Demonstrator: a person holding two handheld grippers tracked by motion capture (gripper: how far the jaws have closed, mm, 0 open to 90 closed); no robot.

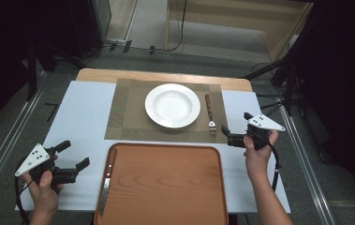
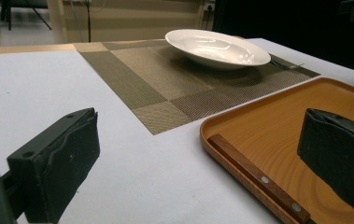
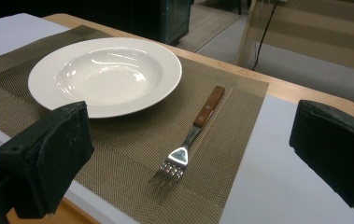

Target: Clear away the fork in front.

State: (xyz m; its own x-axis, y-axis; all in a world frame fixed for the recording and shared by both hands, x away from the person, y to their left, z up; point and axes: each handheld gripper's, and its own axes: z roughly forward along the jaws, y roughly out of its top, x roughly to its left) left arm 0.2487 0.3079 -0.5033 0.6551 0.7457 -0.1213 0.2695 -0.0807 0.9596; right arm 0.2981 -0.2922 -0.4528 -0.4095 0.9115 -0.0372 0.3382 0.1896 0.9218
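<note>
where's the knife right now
In the high view the knife lies along the left edge of the wooden tray, just right of the left gripper.

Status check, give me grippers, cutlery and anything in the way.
Left gripper open, empty, beside tray. Right gripper open, empty, near fork on placemat. Knife lies along tray's left edge. Plate centred on placemat; nothing obstructing.

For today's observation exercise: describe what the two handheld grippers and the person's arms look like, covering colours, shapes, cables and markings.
Each gripper, left gripper and right gripper, is black, with two blocky, matte jaws faced with dark padding. On top of each sits a pale grey three-cornered plate marked with small black dots. A black cable trails from the right gripper along the forearm. The forearms are bare, with no sleeves in view.
</note>
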